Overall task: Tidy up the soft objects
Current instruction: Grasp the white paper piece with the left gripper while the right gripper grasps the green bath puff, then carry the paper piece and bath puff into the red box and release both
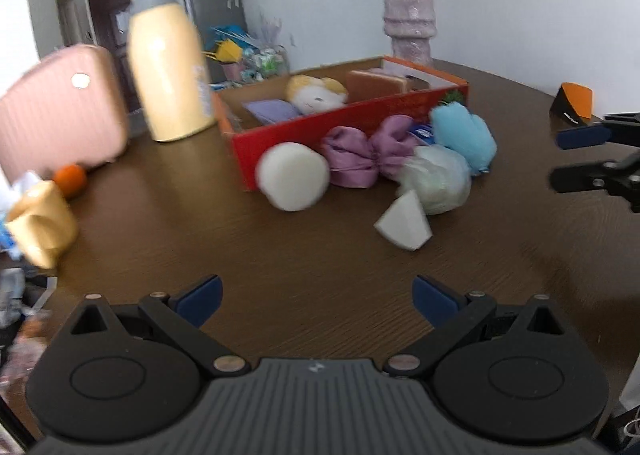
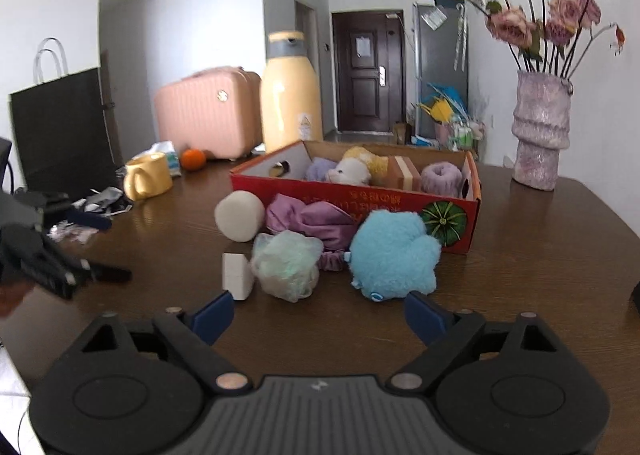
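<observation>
A red cardboard box (image 2: 360, 195) stands on the brown table with a white-and-yellow plush (image 2: 356, 169), a purple ring (image 2: 442, 177) and a brown block (image 2: 404, 171) inside. In front of it lie a blue plush (image 2: 394, 255), a pale green mesh puff (image 2: 286, 265), a purple cloth (image 2: 316, 219), a round white sponge (image 2: 240, 215) and a white wedge sponge (image 2: 237, 275). My right gripper (image 2: 320, 315) is open and empty, just short of the blue plush and the puff. My left gripper (image 1: 318, 295) is open and empty, with the wedge sponge (image 1: 404, 225) a short way ahead.
A tall yellow flask (image 2: 290, 95) and a pink suitcase (image 2: 208, 115) stand behind the box. A yellow mug (image 2: 146, 175), an orange (image 2: 193, 159) and a black paper bag (image 2: 60, 127) are at the left. A flower vase (image 2: 540, 131) stands at the back right.
</observation>
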`<state>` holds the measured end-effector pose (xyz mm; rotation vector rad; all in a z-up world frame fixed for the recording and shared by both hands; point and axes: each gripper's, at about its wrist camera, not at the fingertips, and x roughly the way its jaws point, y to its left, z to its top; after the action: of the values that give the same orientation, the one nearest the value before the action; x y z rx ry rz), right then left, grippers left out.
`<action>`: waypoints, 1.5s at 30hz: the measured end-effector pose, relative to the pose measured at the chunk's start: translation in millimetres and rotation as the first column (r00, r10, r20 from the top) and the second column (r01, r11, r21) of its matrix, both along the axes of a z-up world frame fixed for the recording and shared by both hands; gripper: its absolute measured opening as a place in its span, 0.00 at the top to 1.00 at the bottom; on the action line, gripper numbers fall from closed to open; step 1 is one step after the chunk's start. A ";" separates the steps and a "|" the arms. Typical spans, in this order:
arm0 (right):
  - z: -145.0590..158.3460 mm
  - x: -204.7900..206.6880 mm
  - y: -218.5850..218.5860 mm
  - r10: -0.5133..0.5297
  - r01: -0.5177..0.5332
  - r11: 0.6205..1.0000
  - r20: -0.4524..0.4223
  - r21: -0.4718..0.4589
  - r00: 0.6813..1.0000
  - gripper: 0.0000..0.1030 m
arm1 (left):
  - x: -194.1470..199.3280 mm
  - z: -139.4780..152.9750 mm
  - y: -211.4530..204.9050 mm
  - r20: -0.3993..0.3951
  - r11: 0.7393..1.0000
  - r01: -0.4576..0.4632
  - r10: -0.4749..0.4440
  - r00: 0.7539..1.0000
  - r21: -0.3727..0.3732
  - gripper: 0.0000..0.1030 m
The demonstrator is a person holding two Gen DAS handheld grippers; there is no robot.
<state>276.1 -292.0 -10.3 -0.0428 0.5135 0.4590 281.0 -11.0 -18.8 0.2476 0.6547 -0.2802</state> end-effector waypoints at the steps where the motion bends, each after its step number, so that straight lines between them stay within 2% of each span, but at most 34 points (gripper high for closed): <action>1: -1.6 5.4 1.0 -0.004 0.004 1.000 -0.007 0.003 1.000 0.16 | 5.1 -3.4 -7.2 -0.003 1.000 0.007 -0.007 1.000 -0.012 0.00; 3: -4.0 15.7 2.2 -0.009 0.009 1.000 -0.018 0.020 1.000 0.16 | 15.6 -8.0 -21.3 0.003 0.998 0.029 -0.029 1.000 -0.051 0.02; 5: -6.5 25.6 4.3 -0.012 0.014 0.999 -0.031 0.037 0.999 0.17 | 26.7 -10.1 -32.0 -0.006 0.994 0.046 -0.047 0.999 -0.102 0.10; 6: -7.4 30.2 5.8 -0.014 0.016 0.999 -0.036 0.045 0.999 0.17 | 32.4 -11.4 -37.0 -0.013 0.990 0.055 -0.057 0.998 -0.132 0.20; 7: -7.9 34.7 7.6 -0.015 0.017 0.998 -0.040 0.053 0.999 0.18 | 36.9 -12.9 -41.2 -0.022 0.987 0.059 -0.063 0.998 -0.147 0.35; 10: -9.1 46.6 13.6 -0.008 0.012 0.997 -0.049 0.070 0.999 0.19 | 55.5 -23.5 -55.3 -0.079 0.986 0.054 -0.067 0.995 -0.158 0.58; 11: -9.7 50.7 16.5 -0.005 0.009 0.997 -0.053 0.074 0.999 0.20 | 60.4 -27.3 -57.4 -0.099 0.985 0.051 -0.068 0.993 -0.163 0.62; 12: -10.3 54.0 18.6 -0.001 0.006 0.997 -0.054 0.078 0.999 0.21 | 62.7 -29.8 -57.8 -0.107 0.984 0.049 -0.068 0.992 -0.171 0.73; 14: -12.3 61.1 25.0 0.005 0.001 0.996 -0.064 0.085 0.998 0.23 | 64.8 -34.3 -55.4 -0.101 0.979 0.057 -0.078 0.992 -0.197 0.76; 17: -16.5 71.5 38.4 0.023 -0.016 0.996 -0.080 0.091 0.997 0.31 | 66.7 -35.8 -46.4 -0.102 0.969 0.040 -0.067 0.993 -0.245 0.80; 20: -22.8 83.0 52.0 0.025 -0.018 0.997 -0.095 0.073 0.995 0.37 | 65.0 -32.4 -38.6 -0.090 0.966 0.022 -0.047 0.995 -0.258 0.80; 22: -27.1 88.3 58.1 0.024 -0.016 0.998 -0.110 0.068 0.994 0.45 | 61.4 -28.1 -31.3 -0.077 0.964 0.007 -0.029 0.997 -0.267 0.81; 24: -30.8 90.0 62.0 0.036 -0.027 0.997 -0.128 0.071 0.991 0.61 | 56.7 -22.8 -22.6 -0.068 0.961 -0.016 -0.003 0.998 -0.278 0.80; 27: -30.9 83.9 64.8 0.049 -0.039 0.996 -0.123 0.078 0.991 0.73 | 47.1 -14.3 -12.4 -0.052 0.959 -0.044 0.031 0.998 -0.280 0.80; 29: -28.6 77.4 65.3 0.058 -0.049 0.995 -0.118 0.082 0.991 0.78 | 40.1 -7.8 -9.9 -0.034 0.960 -0.056 0.048 0.998 -0.275 0.80; 33: -19.7 55.1 59.1 0.054 -0.047 0.996 -0.089 0.078 0.995 0.80 | 18.4 7.6 -8.5 0.025 0.961 -0.059 0.069 0.997 -0.269 0.80; 37: -6.5 22.9 42.3 0.035 -0.030 0.995 -0.047 0.096 0.998 0.80 | -9.3 17.4 -10.0 0.088 0.974 -0.073 0.094 0.992 -0.215 0.80; 45: 19.8 -47.9 4.5 -0.047 0.042 0.992 0.043 0.122 0.998 0.80 | -63.6 39.4 -0.9 0.175 0.969 -0.101 0.142 0.974 -0.224 0.80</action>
<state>228.2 -287.5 9.5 0.0742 0.4397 0.4438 217.4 -11.9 20.6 0.0259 0.4446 -0.2032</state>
